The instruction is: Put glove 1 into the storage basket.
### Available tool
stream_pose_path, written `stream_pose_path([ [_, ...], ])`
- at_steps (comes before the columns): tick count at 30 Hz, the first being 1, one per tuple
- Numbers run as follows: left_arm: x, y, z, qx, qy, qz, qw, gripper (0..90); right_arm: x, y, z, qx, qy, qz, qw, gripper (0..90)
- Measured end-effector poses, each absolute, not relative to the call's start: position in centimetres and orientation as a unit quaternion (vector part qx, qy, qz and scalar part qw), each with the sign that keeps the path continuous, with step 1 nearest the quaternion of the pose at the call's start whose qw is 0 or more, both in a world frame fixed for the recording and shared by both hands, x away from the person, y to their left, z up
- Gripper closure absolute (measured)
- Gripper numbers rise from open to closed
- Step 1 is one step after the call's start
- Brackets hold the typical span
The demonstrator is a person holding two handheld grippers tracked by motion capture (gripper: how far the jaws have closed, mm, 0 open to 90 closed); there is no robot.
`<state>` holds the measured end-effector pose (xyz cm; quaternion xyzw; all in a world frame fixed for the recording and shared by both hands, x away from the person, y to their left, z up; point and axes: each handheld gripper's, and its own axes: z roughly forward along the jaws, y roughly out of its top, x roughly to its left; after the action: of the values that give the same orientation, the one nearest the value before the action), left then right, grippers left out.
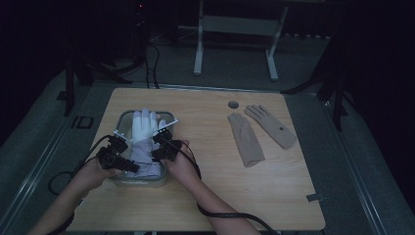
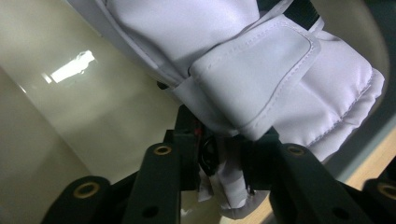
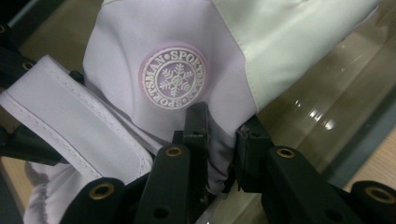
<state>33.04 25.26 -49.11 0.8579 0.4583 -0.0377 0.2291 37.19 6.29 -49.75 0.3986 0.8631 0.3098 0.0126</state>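
Two grippers are at work on one padded white ski glove with a pale lilac cuff, which lies in a clear rectangular plastic bin on the light wooden worktop. The left gripper has its jaws closed down on the edge of the cuff, just under the stitched strap tab; in the left gripper view the fabric is bunched between them. The right gripper pinches a fold of the cuff just below the round snowflake badge, jaws nearly together with cloth between. The glove stretches forward and away from both grippers, its fingers pointing to the bin's far end.

The step in hand looks like settling the glove into the bin, or lifting it out (the pictures alone don't settle which). Either way, the next move calls for both grippers to travel together so the cuff isn't twisted, keeping the fabric clear of the bin wall. A pair of tan knit gloves lies well off to the right gripper's far side.
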Motion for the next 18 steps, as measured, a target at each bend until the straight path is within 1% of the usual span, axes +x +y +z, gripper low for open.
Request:
stream_pose_path([
  [6, 32.8, 25.4, -49.7, 0.85, 0.469, -0.032, 0.238, 61.7, 37.4, 6.9, -49.8, 0.393, 0.872, 0.293, 0.017, 70.3],
  [8, 32.6, 25.4, -49.7, 0.848, 0.473, -0.024, 0.237, 59.7, 37.5, 6.9, -49.7, 0.39, 0.873, 0.293, 0.017, 66.4],
  [11, 32.3, 25.1, -49.5, 0.85, 0.473, 0.006, 0.231, 52.5, 37.5, 7.2, -49.6, 0.382, 0.876, 0.294, 0.029, 57.6],
  [12, 32.2, 25.1, -49.3, 0.849, 0.473, 0.01, 0.235, 51.5, 37.5, 7.2, -49.5, 0.383, 0.875, 0.294, 0.03, 55.4],
  [14, 32.0, 25.3, -49.1, 0.846, 0.476, 0.02, 0.241, 47.7, 37.4, 7.2, -49.2, 0.374, 0.875, 0.305, 0.041, 44.7],
  [15, 31.9, 25.4, -49.0, 0.843, 0.479, 0.025, 0.245, 44.1, 37.4, 7.1, -49.1, 0.375, 0.874, 0.305, 0.057, 39.7],
  [16, 31.8, 25.6, -48.8, 0.838, 0.482, 0.031, 0.254, 41.1, 37.5, 7.0, -48.9, 0.369, 0.874, 0.311, 0.061, 34.5],
  [17, 31.7, 25.7, -48.6, 0.833, 0.484, 0.035, 0.264, 39.6, 37.7, 6.7, -48.8, 0.363, 0.87, 0.329, 0.05, 27.4],
  [18, 31.6, 25.8, -48.3, 0.828, 0.486, 0.037, 0.276, 37.9, 37.7, 6.6, -48.6, 0.362, 0.869, 0.333, 0.05, 27.1],
])
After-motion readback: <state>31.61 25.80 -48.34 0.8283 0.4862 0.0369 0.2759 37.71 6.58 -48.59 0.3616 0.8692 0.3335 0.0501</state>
